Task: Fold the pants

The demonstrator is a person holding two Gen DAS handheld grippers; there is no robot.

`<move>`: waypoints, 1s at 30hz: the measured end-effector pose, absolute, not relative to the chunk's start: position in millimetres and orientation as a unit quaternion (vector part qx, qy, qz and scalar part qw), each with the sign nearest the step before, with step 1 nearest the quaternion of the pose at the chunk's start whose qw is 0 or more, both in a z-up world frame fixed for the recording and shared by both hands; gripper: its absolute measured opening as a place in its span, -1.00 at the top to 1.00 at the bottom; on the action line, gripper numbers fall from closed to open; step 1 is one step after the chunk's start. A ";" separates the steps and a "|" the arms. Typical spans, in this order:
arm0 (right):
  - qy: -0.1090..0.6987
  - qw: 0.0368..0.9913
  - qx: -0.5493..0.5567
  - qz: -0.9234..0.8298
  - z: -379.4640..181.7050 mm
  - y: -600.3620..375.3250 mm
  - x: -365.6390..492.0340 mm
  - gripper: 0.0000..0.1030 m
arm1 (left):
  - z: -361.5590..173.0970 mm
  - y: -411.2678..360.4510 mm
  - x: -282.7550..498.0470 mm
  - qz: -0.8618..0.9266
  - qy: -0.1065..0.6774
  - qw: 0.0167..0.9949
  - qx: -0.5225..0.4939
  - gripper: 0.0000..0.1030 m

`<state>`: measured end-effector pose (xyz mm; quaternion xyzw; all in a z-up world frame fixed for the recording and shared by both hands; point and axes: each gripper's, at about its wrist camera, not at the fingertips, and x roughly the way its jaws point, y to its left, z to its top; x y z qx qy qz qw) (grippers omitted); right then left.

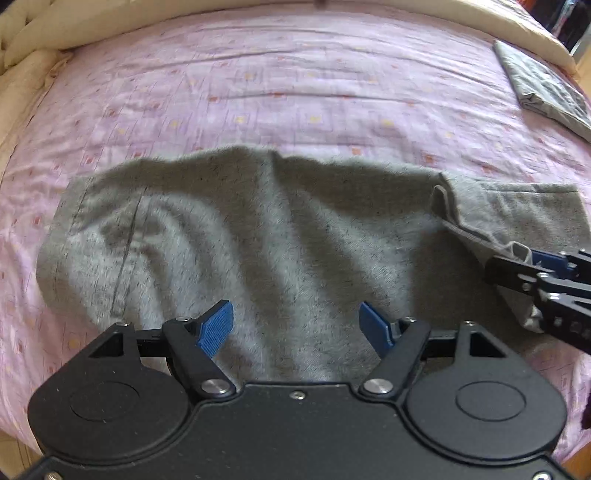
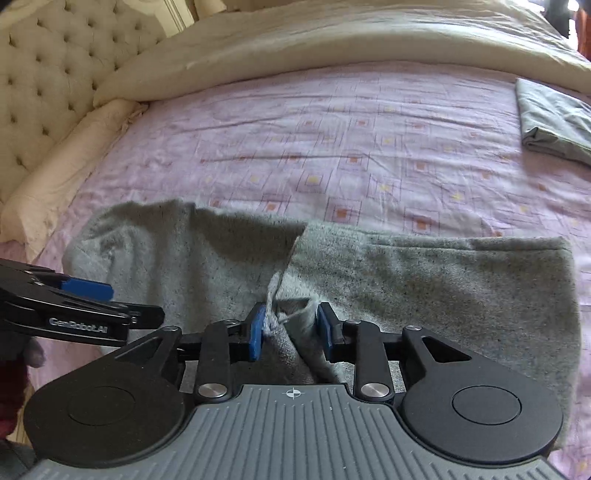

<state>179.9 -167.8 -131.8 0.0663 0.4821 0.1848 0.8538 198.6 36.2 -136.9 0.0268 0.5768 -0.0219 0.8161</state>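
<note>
Two grippers at work over grey pants (image 1: 258, 240), spread crosswise on the near part of a bed with a lilac patterned sheet (image 1: 295, 92).

Seen from the left wrist:
- Far left: cream duvet (image 1: 92, 26) rolled along the sheet's edge.
- Centre: left gripper (image 1: 295, 317) released, blue pads (image 1: 216, 326) spread wide, poised above the rumpled middle of the pants and grasping nothing. Cannot tell whether touching the fabric.
- Right: a raised hem running tight toward the right gripper (image 1: 517, 262), clenched on that edge of the pants.
- Far right, well apart from the pants: folded grey cloth (image 1: 543, 85) lying flat near the bed's edge.

Seen from the right wrist:
- Far left: tufted cream headboard (image 2: 48, 74), with a cream bolster (image 2: 74, 166) below it and the duvet (image 2: 332, 37) heaped along the back.
- Low left: left gripper (image 2: 122, 302) reaching in sideways just over the left part of the pants (image 2: 443, 288).
- Centre: right gripper (image 2: 290, 321) grasping a bunched fold of the pants, fabric pressed against the left pad (image 2: 256, 332) and filling the gap to the other.
- Right: the remainder of the pants lying flat on the sheet (image 2: 332, 129), the straight edge toward the far right.
- Far right, further back: folded cloth (image 2: 554, 118) again.
</note>
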 end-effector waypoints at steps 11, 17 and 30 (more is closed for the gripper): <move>0.491 0.867 0.080 0.032 -121.2 -265.3 178.7 0.43 | -133.2 -52.1 225.9 -0.126 0.554 0.823 0.031 -0.48; 0.511 0.853 0.103 -0.003 -141.9 -300.0 197.1 0.60 | -192.1 -76.8 210.4 -0.101 0.635 0.763 0.059 -0.54; 0.574 0.808 0.136 -0.006 -193.5 -326.8 271.1 0.62 | -199.4 -74.1 180.6 -0.034 0.652 0.756 0.056 -0.71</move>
